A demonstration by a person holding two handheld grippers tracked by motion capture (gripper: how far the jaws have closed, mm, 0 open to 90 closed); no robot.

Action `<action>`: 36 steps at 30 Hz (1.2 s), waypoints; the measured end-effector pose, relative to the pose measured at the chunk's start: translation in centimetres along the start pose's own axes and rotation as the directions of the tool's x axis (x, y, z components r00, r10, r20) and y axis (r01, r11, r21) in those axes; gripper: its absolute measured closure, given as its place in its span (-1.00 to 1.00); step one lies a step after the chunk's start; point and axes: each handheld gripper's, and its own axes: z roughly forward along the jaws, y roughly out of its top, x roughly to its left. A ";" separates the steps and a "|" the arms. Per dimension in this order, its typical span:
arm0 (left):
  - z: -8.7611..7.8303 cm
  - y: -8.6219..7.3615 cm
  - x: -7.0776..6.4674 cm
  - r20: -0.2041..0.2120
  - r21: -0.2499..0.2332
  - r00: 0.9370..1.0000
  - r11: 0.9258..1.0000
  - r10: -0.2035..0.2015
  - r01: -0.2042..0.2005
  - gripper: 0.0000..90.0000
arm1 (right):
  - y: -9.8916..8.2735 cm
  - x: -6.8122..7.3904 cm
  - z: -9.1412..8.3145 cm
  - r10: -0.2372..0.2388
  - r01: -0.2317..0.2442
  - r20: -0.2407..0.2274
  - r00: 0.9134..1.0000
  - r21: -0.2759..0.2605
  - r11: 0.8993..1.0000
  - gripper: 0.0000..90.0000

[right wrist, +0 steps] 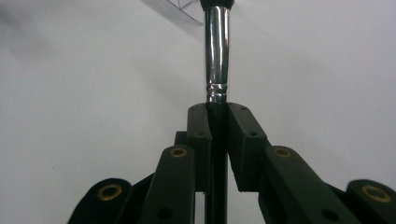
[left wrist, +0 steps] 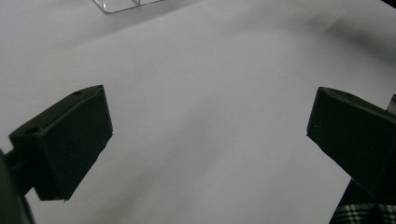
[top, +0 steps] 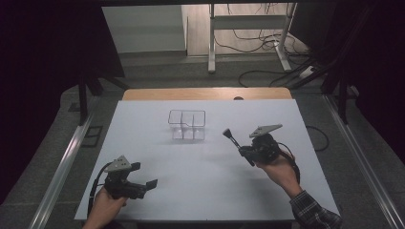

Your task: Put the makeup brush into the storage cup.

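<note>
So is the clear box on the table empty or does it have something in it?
Empty, as far as the high view shows: the clear box has bare divided compartments. The brush is outside it, clamped in the right gripper.

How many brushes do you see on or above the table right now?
1: a brush clamped in the right gripper, near the clear organizer.

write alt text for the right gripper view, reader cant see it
The right gripper has its two black jaws closed on a makeup brush, whose shiny metal ferrule points straight up the frame above a white table. A corner of a clear organizer shows at the top edge.
</note>
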 end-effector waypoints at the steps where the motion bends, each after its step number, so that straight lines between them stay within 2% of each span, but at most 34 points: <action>1: 0.1 0.1 -0.1 0.001 -0.002 1.000 1.000 0.004 -0.004 -0.99 | -0.1 0.1 -0.2 0.003 -0.003 0.001 1.000 -0.002 1.000 0.77; 8: 0.7 0.8 -0.5 0.018 -0.004 1.000 1.000 0.021 -0.021 -0.99 | -0.3 0.3 -0.9 0.004 -0.004 -0.002 1.000 -0.026 1.000 0.77; 14: 1.7 1.8 -1.1 0.044 0.017 0.998 0.999 0.036 -0.037 -0.98 | -0.6 0.6 -1.5 0.009 -0.009 -0.006 1.000 -0.046 0.999 0.77; 25: 3.2 3.4 -2.0 0.095 0.018 0.995 0.999 0.031 -0.033 -0.98 | -1.0 1.3 -2.0 0.001 -0.002 -0.019 1.000 -0.065 0.998 0.77; 36: 4.7 4.8 -2.8 0.125 0.017 0.991 0.999 0.045 -0.047 -0.98 | -1.3 2.0 -2.4 -0.002 -0.001 -0.028 1.000 -0.080 0.997 0.77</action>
